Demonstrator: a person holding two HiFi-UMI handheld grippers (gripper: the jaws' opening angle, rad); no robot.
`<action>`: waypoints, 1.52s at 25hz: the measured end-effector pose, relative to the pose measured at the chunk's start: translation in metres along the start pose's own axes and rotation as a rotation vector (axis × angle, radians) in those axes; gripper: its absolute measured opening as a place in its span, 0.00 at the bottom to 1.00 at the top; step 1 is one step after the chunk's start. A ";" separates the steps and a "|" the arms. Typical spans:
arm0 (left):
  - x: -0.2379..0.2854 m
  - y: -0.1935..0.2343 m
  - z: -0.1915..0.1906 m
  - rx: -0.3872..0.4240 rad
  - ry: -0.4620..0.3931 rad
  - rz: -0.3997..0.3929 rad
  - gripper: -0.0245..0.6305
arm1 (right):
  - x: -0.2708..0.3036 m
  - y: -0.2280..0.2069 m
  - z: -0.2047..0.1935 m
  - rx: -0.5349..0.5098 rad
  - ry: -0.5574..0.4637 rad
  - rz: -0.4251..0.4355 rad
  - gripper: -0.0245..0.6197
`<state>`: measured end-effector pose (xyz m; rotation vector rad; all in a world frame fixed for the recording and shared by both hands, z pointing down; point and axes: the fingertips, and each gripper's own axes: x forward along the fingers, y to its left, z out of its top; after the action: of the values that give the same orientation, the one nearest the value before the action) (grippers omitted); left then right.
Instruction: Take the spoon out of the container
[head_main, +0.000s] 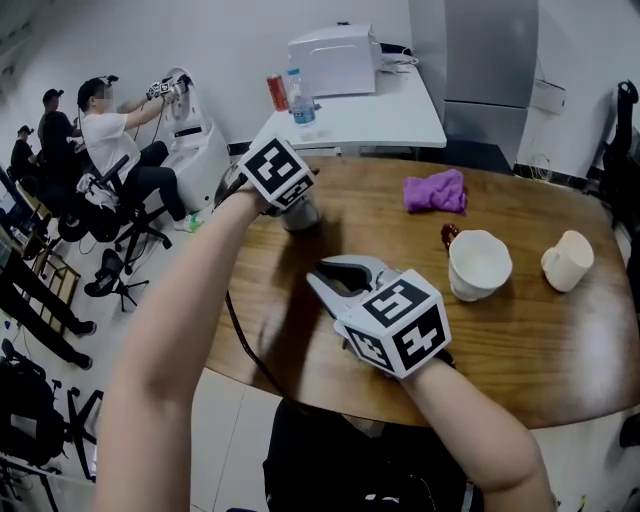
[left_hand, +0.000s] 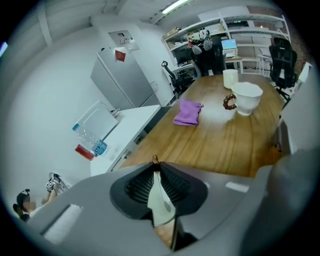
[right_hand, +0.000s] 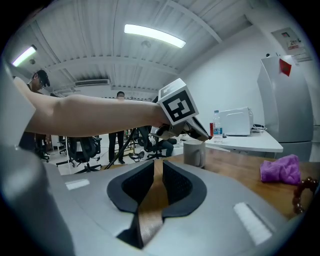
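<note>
1. Your left gripper (left_hand: 154, 162) pinches the pale spoon (left_hand: 161, 202), whose long axis runs along the jaws, brown tip pointing past them.
2. It sits at the rim of the grey mug (right_hand: 194, 152), whose contents are hidden.
3. Your right gripper (right_hand: 159, 163) has its jaws barely apart and empty.

On my counter (head_main: 520, 350), the mug (right_hand: 194, 153) stands left of the cloth (head_main: 435, 191); nearer me sits the bowl (head_main: 479, 264), the cup (head_main: 566, 260) to its right.
</note>
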<state>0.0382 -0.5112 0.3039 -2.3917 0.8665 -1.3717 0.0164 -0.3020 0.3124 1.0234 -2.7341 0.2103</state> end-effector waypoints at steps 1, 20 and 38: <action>-0.002 0.001 0.002 -0.001 -0.011 0.008 0.12 | 0.000 -0.001 0.000 0.001 0.001 0.000 0.13; -0.122 0.032 0.024 -0.080 -0.321 0.180 0.12 | 0.001 0.010 0.004 -0.030 -0.001 -0.020 0.13; -0.149 -0.084 -0.093 0.132 -0.037 -0.025 0.12 | 0.000 0.029 0.003 -0.089 0.013 -0.027 0.13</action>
<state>-0.0662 -0.3475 0.2891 -2.3272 0.7157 -1.3447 -0.0029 -0.2813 0.3078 1.0311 -2.6896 0.0904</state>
